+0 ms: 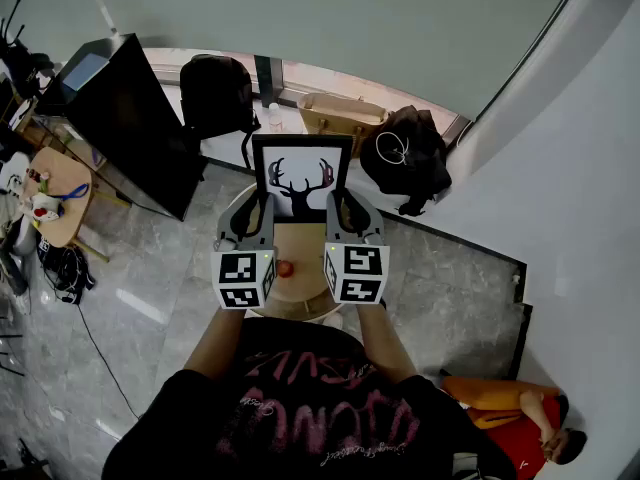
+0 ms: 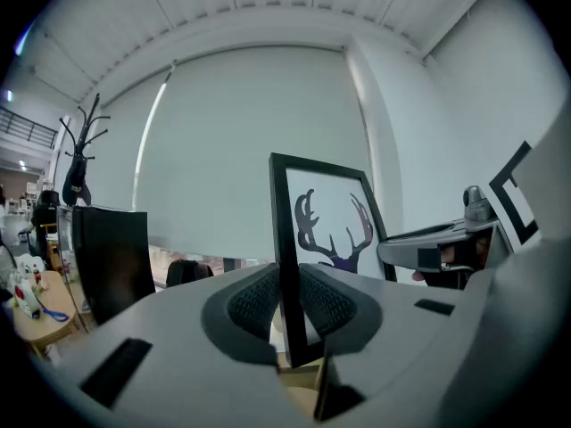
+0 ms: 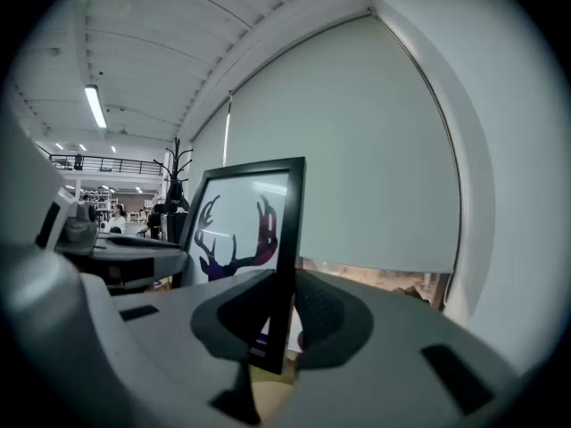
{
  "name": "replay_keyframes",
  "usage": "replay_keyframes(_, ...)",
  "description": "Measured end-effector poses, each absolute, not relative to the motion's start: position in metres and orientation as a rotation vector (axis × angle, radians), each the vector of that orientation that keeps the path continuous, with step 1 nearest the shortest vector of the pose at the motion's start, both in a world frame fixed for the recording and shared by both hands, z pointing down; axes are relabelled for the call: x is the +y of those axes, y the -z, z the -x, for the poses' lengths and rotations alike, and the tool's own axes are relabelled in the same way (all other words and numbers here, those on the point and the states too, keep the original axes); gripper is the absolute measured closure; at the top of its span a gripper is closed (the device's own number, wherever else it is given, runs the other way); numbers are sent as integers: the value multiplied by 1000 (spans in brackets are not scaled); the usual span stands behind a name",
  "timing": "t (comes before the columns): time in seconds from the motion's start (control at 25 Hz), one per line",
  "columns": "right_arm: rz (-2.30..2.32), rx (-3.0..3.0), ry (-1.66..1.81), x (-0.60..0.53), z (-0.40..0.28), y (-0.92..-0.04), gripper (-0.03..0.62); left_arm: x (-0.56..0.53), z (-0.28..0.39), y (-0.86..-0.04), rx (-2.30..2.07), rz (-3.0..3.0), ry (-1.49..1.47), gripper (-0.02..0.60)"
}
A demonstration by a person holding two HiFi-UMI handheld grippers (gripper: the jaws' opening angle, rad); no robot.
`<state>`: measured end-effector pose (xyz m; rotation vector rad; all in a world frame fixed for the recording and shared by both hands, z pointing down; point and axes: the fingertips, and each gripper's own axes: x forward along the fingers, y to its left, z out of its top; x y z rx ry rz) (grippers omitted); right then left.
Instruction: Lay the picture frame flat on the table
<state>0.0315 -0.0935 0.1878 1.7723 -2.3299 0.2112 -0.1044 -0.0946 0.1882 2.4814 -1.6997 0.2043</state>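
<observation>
A black picture frame (image 1: 301,171) with a deer-antler print stands upright at the far side of a small round wooden table (image 1: 303,250). My left gripper (image 1: 260,206) is shut on the frame's left edge. My right gripper (image 1: 341,206) is shut on its right edge. In the left gripper view the frame (image 2: 314,239) rises edge-on from between the dark ribbed pads (image 2: 254,300) of the gripper (image 2: 288,300). The right gripper view shows the frame (image 3: 252,230) pinched the same way in that gripper (image 3: 280,317). The frame's bottom edge is hidden behind the grippers.
A small red object (image 1: 285,268) lies on the table between the grippers. Behind the table stand a black backpack (image 1: 215,93), a tan basket (image 1: 340,116) and a black bag (image 1: 410,160). A tall black cabinet (image 1: 135,123) is at left. A person in red (image 1: 530,423) sits low right.
</observation>
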Motion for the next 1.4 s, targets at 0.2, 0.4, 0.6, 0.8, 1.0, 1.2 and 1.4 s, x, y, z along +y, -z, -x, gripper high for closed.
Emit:
replay_keyframes(0.2, -1774, -2330, -206, -94, -31, -186, 513, -94, 105, -187, -1701, -2485, -206, 510)
replay_keyframes(0.4, -1774, -2342, -200, -91, -29, -185, 513, -92, 106, -185, -1707, -2483, -201, 511)
replay_keyframes(0.6, -1767, -2347, -212, -91, -29, -185, 513, -92, 107, -184, -1710, -2479, -206, 511)
replay_keyframes(0.8, -1765, -2358, -209, -90, -29, -184, 511, -91, 108, -183, -1726, -2484, -209, 511)
replay_keyframes(1.0, -1754, -2378, -201, -91, -27, -182, 513, -89, 109, -180, -1737, -2482, -203, 511)
replay_keyframes(1.2, -1735, -2398, -193, -92, -21, -181, 511, -88, 114, -178, -1761, -2478, -204, 511)
replay_keyframes(1.4, -1726, -2407, -202, -95, -18, -181, 511, -90, 118, -178, -1770, -2472, -213, 510)
